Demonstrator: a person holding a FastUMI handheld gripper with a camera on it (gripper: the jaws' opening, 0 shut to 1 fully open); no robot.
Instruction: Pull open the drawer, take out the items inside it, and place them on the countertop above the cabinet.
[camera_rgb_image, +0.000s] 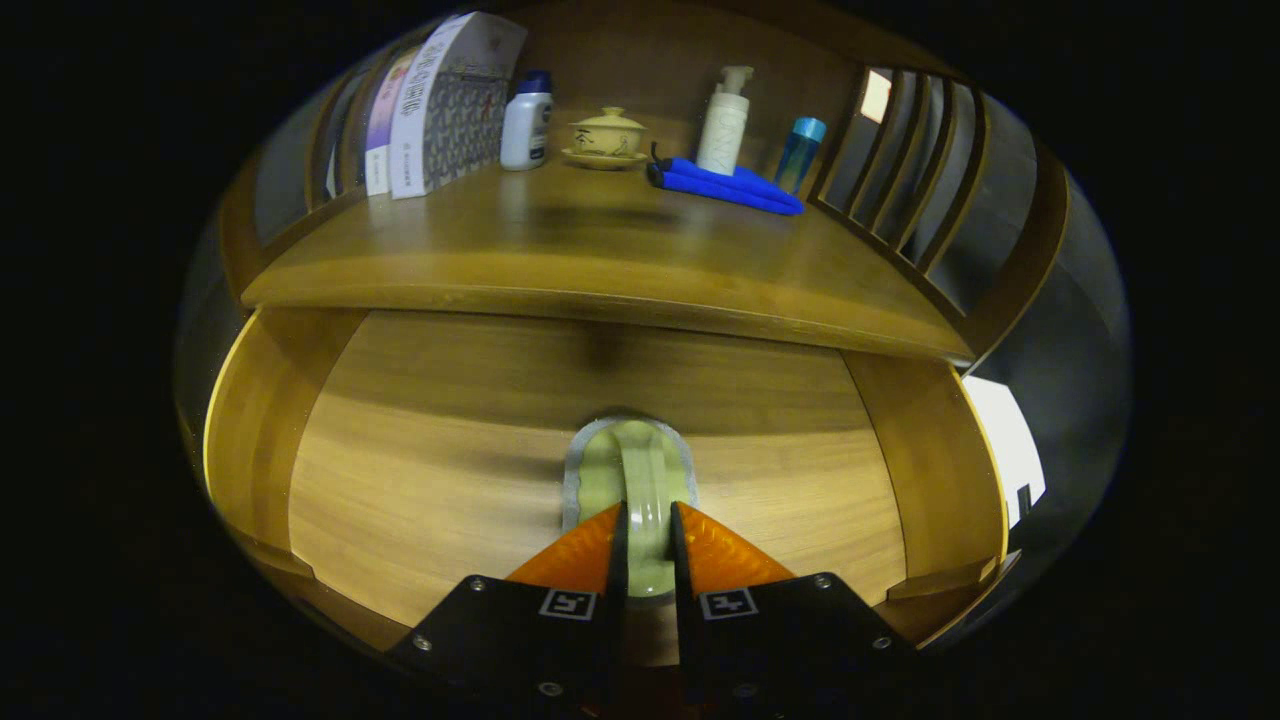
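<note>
Drawer (420, 470) stands pulled open below the countertop (600, 270). Gripper (648, 520) pinches the green brush (640, 470) by its handle, on the drawer floor. Step: extraction. Next move likely requires lifting clear and setting it near the blue cloth (725, 187).

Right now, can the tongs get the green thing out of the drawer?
Probably yes. The tongs are already shut on the green thing's raised middle ridge, inside the open drawer. Nothing lies over it, though the countertop juts out just beyond, so lifting toward you looks safest.
</note>
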